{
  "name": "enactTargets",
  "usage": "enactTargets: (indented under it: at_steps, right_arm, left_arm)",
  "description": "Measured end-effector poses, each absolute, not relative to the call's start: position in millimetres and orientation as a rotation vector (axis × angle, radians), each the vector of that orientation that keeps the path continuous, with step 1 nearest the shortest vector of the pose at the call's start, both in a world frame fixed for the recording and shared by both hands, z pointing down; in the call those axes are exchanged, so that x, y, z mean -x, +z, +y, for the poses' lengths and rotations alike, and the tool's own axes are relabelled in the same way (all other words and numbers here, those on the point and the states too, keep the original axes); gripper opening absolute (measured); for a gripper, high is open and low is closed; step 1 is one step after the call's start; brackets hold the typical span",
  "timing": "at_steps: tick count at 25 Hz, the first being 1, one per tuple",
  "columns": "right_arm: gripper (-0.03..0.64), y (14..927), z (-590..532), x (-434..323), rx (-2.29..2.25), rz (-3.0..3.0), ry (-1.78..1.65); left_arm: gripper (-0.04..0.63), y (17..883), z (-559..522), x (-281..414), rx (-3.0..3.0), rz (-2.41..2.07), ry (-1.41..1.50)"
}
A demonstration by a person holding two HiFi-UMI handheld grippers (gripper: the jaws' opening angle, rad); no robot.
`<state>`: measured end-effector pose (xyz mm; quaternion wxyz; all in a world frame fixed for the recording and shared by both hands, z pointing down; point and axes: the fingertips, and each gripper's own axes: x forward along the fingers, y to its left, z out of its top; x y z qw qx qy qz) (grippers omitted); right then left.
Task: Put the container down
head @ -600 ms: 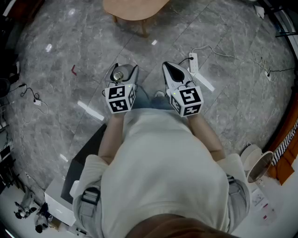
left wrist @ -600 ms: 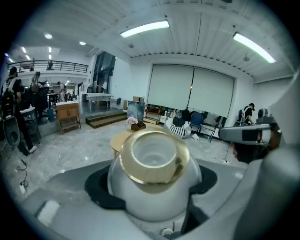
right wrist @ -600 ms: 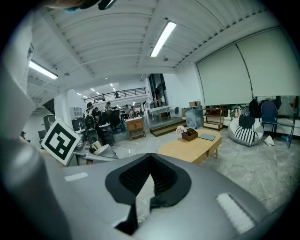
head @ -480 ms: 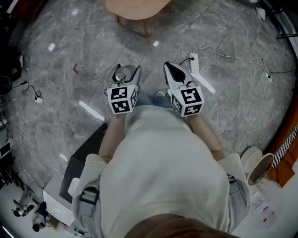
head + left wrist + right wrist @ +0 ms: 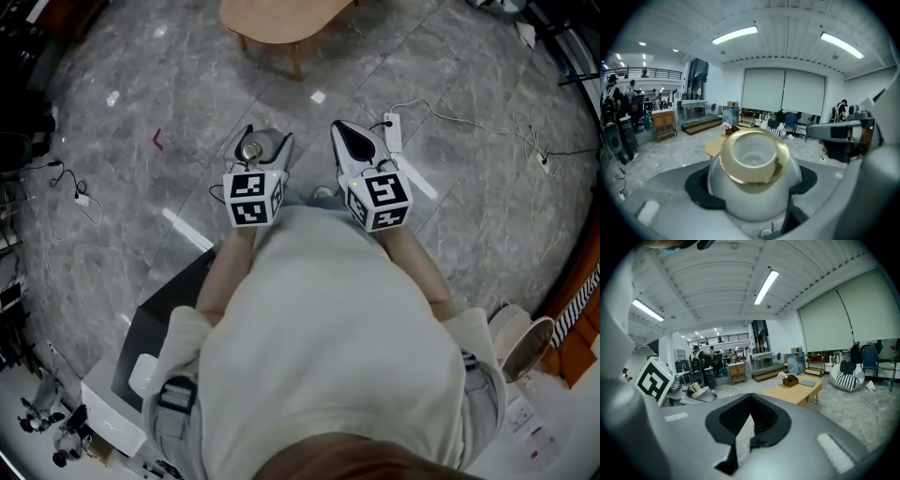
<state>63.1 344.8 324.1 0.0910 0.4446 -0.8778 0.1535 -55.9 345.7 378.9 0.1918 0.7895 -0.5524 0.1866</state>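
Note:
In the left gripper view a round white container (image 5: 754, 192) with a gold rim fills the space between the black pads (image 5: 699, 188). My left gripper (image 5: 753, 185) is shut on its body and holds it mouth-forward, well above the floor. From the head view the same container (image 5: 250, 151) shows between the left gripper's (image 5: 262, 152) jaws, in front of the person's chest. The right gripper (image 5: 349, 142) is level with it to the right. Its jaws (image 5: 750, 420) stand shut with nothing in them.
A low wooden table (image 5: 281, 21) stands on the grey marble floor ahead; the right gripper view shows a small box with flowers (image 5: 790, 379) on it. A white power strip (image 5: 391, 131) and cables lie on the floor to the right. People and furniture stand far off.
Both grippers keep their pose and the container stays held. The floor and table have slid slightly down and right in the head view.

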Motion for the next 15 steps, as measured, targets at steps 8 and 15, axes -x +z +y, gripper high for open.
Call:
enactTargets:
  at_steps: [8,15]
  right_arm:
    - [0.002,326.1,342.0,-75.7,-1.303,-2.638,0.506]
    - [0.002,336.7,326.4,-67.2,-1.276,-2.62,0.551]
  left_arm:
    - [0.345,373.9,343.9,45.4,-2.196,-1.576,0.493]
    - [0.345,372.1,329.6,51.7,-2.183,-1.582,0.493]
